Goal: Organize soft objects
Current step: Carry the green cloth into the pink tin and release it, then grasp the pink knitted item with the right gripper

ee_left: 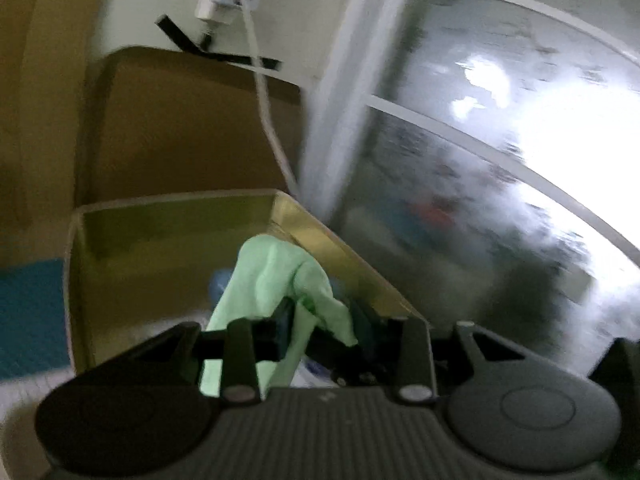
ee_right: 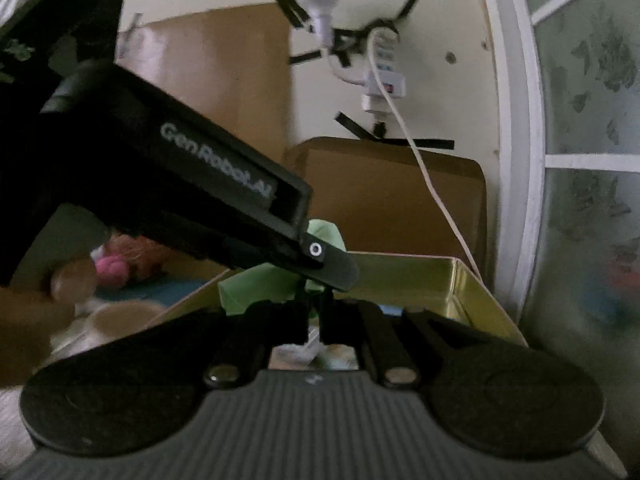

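Green cloth (ee_left: 276, 280) hangs pinched in our left tool (ee_left: 320, 320) above the gold box (ee_left: 160, 216). Our right tool (ee_right: 314, 320) is clenched, seemingly empty. We should lower the cloth fully inside before letting go.

Teal mat (ee_left: 28, 312), gold box (ee_left: 168, 236) on it

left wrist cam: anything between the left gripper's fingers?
Yes: the green cloth sits between the left gripper fingers, above the gold box. Left wrist view.

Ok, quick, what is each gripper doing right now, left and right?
Left gripper: closed on the light green cloth, lifted above the gold box.
Right gripper: fingers shut; what they pinch cannot be told.
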Demonstrator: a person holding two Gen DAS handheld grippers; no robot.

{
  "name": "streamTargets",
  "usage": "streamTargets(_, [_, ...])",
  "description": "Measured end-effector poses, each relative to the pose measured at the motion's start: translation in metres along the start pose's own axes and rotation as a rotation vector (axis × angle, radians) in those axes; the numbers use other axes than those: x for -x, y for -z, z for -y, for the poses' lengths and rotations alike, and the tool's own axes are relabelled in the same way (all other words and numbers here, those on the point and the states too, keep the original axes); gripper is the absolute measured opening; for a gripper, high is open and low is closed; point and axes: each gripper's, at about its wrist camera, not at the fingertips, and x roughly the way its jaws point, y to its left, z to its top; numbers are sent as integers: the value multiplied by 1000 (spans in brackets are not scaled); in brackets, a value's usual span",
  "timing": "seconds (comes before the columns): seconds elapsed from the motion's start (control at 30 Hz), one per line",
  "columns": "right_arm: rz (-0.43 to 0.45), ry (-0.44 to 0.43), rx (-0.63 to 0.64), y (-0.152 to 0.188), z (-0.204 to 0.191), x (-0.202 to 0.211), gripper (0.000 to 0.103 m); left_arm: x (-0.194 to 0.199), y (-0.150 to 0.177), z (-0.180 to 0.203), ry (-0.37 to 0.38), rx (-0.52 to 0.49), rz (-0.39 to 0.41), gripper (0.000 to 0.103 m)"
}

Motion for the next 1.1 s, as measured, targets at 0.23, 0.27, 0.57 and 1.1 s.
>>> streamTargets(0.23, [-193,62,-40,0,7,-71,52,-53,-5,-36,-270,46,-95,61])
streamTargets(0.27, [-183,50,-55,3,9,-64,52,-47,-1,-39,-243,58,-86,64])
streamTargets(0.57, [-76,50,-172,4,3,-13,52,62,44,-51,-230,47,105,73])
streamTargets(1.1, [-324,-522,-187,-66,-218,-118,54,220,185,-182,-712,183,225,74])
